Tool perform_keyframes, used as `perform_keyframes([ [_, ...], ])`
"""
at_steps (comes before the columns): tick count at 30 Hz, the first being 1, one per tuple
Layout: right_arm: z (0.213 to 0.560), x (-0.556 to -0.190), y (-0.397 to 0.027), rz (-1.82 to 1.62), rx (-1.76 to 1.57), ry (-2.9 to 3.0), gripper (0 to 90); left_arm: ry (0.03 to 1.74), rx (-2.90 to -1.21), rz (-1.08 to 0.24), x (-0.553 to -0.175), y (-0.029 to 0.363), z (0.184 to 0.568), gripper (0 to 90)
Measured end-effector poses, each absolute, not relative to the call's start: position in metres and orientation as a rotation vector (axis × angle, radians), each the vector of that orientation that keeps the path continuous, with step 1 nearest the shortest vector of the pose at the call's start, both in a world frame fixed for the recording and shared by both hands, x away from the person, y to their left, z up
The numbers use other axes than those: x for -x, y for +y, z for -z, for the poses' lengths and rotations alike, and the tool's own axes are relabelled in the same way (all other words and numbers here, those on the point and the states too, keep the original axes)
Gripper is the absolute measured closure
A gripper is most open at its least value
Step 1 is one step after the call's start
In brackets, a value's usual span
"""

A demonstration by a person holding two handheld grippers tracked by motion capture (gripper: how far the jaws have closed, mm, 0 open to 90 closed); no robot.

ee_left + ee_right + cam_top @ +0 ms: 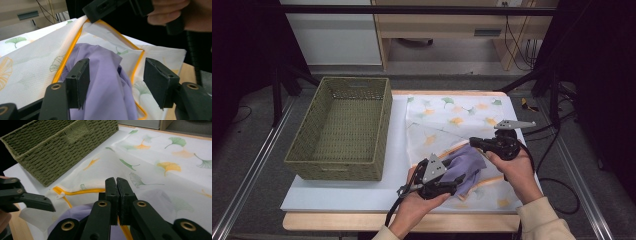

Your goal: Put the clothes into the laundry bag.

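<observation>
A white mesh bag (452,120) printed with ginkgo leaves lies on the table, its mouth edged by a yellow zipper (72,47). A purple cloth (464,167) sticks halfway out of that mouth. My right gripper (116,185) is shut on the bag's upper zipper edge and holds it raised off the cloth; the left gripper view has it at the top (92,13). My left gripper (117,82) is open at the bag's mouth. The purple cloth (105,75) bulges up between its jaws, and the right pad stands apart from it.
A green woven basket (384,125) stands empty at the left of the white tabletop (312,195), its side close to the bag. In the right gripper view the basket (50,157) sits just beyond the bag. Cables trail off the table's right side.
</observation>
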State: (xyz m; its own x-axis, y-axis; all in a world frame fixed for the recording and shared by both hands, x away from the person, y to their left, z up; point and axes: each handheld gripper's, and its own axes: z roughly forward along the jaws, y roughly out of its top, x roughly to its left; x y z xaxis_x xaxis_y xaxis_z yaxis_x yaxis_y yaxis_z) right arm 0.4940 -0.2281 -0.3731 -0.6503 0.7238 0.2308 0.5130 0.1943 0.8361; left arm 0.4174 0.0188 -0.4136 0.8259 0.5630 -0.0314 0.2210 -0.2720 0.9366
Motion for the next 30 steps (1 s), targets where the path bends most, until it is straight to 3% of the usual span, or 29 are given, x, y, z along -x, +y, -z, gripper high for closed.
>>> perform_keyframes([
  [15, 0.393, -0.476, -0.217, -1.502, -1.165, 2.218, 88.7, 0.667, -1.837, -0.428, -0.409, 0.056, 0.4, 42.9],
  [30, 0.406, -0.464, -0.216, -1.512, -1.182, 2.229, 88.6, 0.778, -2.025, -0.344, -0.4, 0.069, 0.436, 68.2],
])
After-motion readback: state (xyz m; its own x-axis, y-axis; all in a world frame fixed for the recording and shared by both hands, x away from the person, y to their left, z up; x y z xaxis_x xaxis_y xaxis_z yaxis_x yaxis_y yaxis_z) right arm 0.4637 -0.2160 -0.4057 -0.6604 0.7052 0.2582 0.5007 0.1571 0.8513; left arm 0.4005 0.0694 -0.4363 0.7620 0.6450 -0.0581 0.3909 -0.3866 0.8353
